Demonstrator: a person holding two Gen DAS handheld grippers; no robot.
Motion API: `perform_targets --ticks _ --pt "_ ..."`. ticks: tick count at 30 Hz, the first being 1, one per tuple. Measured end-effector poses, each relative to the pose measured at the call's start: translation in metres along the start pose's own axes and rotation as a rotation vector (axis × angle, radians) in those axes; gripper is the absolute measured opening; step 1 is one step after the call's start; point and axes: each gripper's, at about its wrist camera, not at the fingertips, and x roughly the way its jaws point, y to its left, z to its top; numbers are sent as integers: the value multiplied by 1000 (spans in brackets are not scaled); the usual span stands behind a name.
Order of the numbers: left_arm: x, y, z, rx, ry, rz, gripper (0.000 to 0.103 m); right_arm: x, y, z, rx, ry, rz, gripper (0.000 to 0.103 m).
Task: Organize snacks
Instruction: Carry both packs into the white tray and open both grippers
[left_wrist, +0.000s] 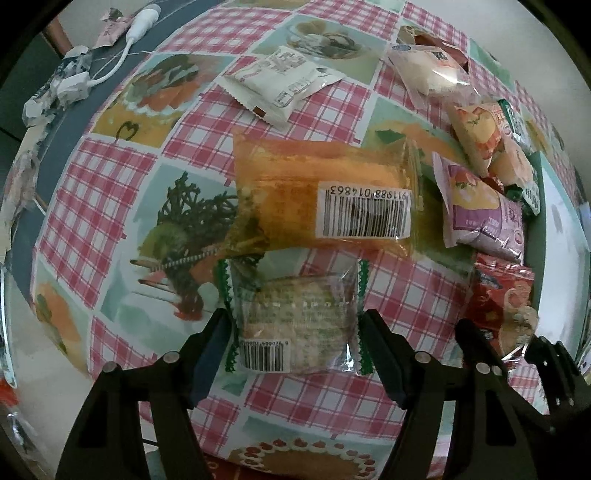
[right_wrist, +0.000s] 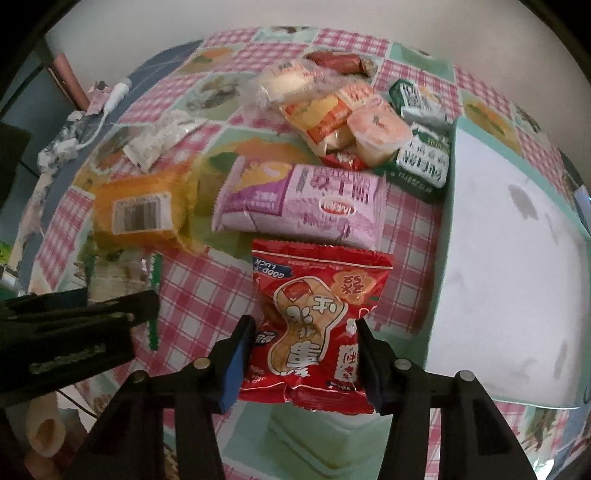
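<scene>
The left tongs (left_wrist: 297, 328) straddle a clear packet (left_wrist: 295, 321) with green zigzag ends and a barcode on the checked worktop (left_wrist: 122, 206); their pads sit against its two ends, pinching it. Just beyond them lies an orange packet (left_wrist: 317, 192) whose barcode label reads 911988 014863, and farther off a white sachet (left_wrist: 280, 79) with unreadable print. To their right a purple packet (left_wrist: 480, 210) lies beside a heap of snacks (right_wrist: 354, 110). The right tongs (right_wrist: 304, 338) pinch a red packet (right_wrist: 317, 325) marked "GOOD LUCK", with large Chinese characters, between blue pads. Beyond it the purple packet shows a red oval logo I cannot read. Right of these tongs stands a white tray (right_wrist: 517, 280), mint-rimmed, with nothing visible in it.
</scene>
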Motion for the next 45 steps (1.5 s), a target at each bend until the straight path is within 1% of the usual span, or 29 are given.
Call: perform_targets --ticks 4,7,12,14,16,18,22,25,28,30,33,35,40,44,45 --pt "-16 0 0 -18 -19 -3 60 -16 -4 0 26 -32 39 55" --pt "-23 3 -3 -35 -30 -6 59 -29 -10 1 54 -53 69 55" --pt "-48 -2 -9 -51 -79 -2 58 -50 -26 2 115 -96 113 55" --pt "-60 -6 -9 -46 -104 -4 58 -61 -33 3 144 -119 118 55" --pt "-73 -17 -7 -29 -127 -12 58 -70 -44 6 172 -143 108 55" --pt "-82 -33 -4 0 -136 -15 58 -77 -60 7 220 -159 97 55" --pt "-91 -76 2 80 -143 -8 58 -80 -95 8 318 -173 23 55" --pt "-96 -110 9 142 -148 -8 58 -81 -121 9 386 -178 -4 55" --pt "-96 -146 16 191 -141 -29 58 -83 -145 9 429 -189 -71 55" --pt "-95 -171 21 226 -141 -42 58 -81 -160 9 465 -187 -90 55" --pt "-88 -203 27 265 -134 -67 58 -79 -184 8 528 -183 -92 56" --pt "-83 -222 32 286 -135 -83 58 -78 -204 10 566 -190 -121 56" --pt "-75 -264 44 343 -155 -104 58 -74 -243 13 631 -203 -177 56" --pt "-75 -286 58 375 -187 -120 59 -63 -271 17 671 -193 -209 56" --pt "-75 -291 60 383 -195 -131 60 -61 -276 18 678 -190 -215 56"
